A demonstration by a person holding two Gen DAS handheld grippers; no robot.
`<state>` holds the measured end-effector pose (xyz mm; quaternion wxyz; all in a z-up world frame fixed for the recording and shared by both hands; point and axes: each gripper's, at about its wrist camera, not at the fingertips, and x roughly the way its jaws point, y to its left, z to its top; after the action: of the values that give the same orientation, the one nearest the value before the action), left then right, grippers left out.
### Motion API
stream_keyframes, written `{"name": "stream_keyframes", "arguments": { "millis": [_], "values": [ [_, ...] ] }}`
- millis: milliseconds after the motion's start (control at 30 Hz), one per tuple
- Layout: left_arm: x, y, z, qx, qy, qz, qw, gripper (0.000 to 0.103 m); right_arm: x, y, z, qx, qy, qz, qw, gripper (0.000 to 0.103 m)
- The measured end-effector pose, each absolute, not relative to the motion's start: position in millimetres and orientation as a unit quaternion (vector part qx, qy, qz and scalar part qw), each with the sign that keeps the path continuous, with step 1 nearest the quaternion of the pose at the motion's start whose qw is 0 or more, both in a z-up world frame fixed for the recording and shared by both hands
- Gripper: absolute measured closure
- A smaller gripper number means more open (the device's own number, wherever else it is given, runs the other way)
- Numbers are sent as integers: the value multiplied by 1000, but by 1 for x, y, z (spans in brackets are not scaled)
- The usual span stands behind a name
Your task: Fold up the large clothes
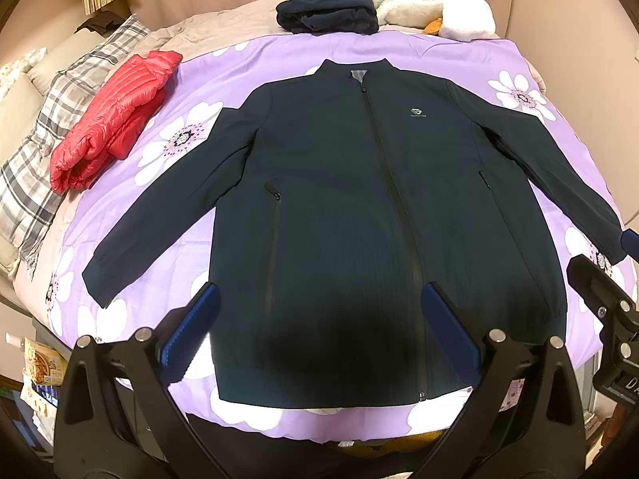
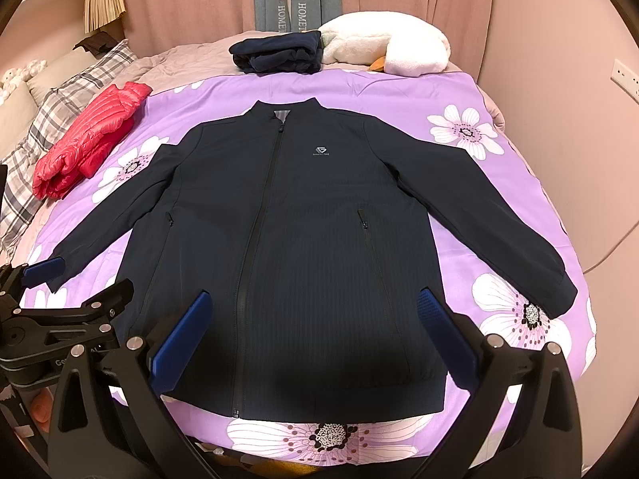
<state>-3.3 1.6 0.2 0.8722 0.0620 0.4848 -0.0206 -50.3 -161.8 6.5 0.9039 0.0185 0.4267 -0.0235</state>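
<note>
A dark navy zip jacket [image 1: 339, 207] lies flat and face up on a purple flowered bedspread [image 1: 239, 64], zipped, collar far, hem near, both sleeves spread out. It also shows in the right wrist view [image 2: 287, 239]. My left gripper [image 1: 319, 299] is open and empty, held above the jacket's lower front near the hem. My right gripper [image 2: 315, 307] is open and empty, above the lower front too, to the right of the left one. The right gripper's frame [image 1: 607, 311] shows at the right edge of the left wrist view; the left gripper's frame [image 2: 52, 319] shows at the left of the right wrist view.
A folded red puffer jacket [image 1: 116, 119] lies at the left of the bed beside plaid pillows [image 1: 48, 139]. A folded dark garment [image 1: 327, 12] and a white plush toy [image 1: 439, 12] lie at the far end. A pink wall [image 2: 579, 119] runs along the right.
</note>
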Motion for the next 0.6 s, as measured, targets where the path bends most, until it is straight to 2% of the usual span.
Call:
{"name": "stream_keyframes", "arguments": {
  "millis": [600],
  "values": [
    [-4, 5, 2, 61, 484, -21, 873, 2, -51, -162, 4, 21, 428, -24, 903, 1]
  ]
}}
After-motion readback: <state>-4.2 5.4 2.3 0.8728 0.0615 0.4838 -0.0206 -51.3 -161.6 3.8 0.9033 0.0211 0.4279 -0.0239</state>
